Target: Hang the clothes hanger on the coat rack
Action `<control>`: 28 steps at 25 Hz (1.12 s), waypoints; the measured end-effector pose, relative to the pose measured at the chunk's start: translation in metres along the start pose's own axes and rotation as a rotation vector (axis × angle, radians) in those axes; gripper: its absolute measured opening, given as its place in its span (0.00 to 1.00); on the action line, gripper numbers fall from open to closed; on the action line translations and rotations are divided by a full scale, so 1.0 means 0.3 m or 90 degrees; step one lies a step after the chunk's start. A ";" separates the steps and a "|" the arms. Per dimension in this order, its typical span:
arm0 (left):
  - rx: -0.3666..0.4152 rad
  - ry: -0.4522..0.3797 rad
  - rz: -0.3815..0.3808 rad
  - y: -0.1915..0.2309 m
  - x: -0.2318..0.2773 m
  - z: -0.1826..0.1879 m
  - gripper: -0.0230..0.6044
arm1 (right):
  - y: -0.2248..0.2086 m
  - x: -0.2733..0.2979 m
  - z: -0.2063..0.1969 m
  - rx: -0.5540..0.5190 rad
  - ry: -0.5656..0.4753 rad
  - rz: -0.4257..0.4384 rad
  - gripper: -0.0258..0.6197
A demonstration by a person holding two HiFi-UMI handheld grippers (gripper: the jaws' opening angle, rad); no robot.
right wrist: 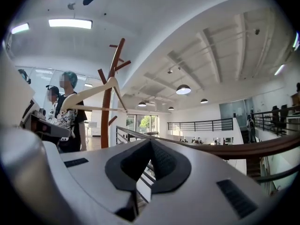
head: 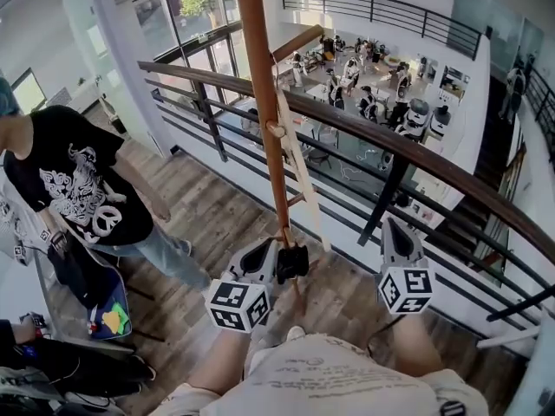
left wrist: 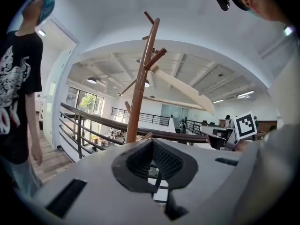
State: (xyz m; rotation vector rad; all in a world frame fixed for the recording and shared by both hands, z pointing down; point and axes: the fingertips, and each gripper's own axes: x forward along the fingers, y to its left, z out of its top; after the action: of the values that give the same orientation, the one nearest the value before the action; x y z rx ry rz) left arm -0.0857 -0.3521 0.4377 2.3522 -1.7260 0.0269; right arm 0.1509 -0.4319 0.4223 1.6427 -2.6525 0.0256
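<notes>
The brown wooden coat rack [head: 260, 85] stands in front of me by the railing. A pale wooden hanger [head: 299, 167] hangs from one of its pegs, tilted down to the right. From the left gripper view the hanger [left wrist: 183, 86] slopes off a peg of the rack [left wrist: 139, 93]. In the right gripper view the hanger [right wrist: 93, 95] sits on the rack [right wrist: 108, 102]. My left gripper [head: 290, 263] is low, close against the pole's foot, shut and empty [left wrist: 152, 142]. My right gripper [head: 392, 224] is to the right of the pole, apart from it, shut and empty [right wrist: 150, 142].
A dark curved railing [head: 390, 137] runs just behind the rack, with an open office floor below it. A person in a black printed T-shirt [head: 69, 180] stands at the left. A dark bag with coloured items [head: 108, 315] lies on the wooden floor at the lower left.
</notes>
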 end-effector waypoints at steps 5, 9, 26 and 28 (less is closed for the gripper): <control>0.016 0.002 0.020 0.014 0.012 -0.029 0.04 | 0.021 -0.002 -0.074 0.006 0.026 0.001 0.04; 0.017 0.002 0.027 0.031 0.030 -0.021 0.04 | 0.032 0.023 -0.066 -0.011 0.027 0.011 0.04; 0.002 0.017 0.018 0.011 0.051 -0.043 0.04 | 0.031 0.019 -0.080 -0.013 0.044 0.030 0.04; 0.001 0.016 0.019 0.007 0.057 -0.036 0.04 | 0.025 0.023 -0.074 -0.014 0.044 0.033 0.04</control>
State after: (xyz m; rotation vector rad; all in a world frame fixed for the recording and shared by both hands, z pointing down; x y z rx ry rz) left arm -0.0812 -0.3666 0.4512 2.3172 -1.7496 0.0620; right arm 0.1413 -0.4343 0.4445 1.5379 -2.6340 0.0540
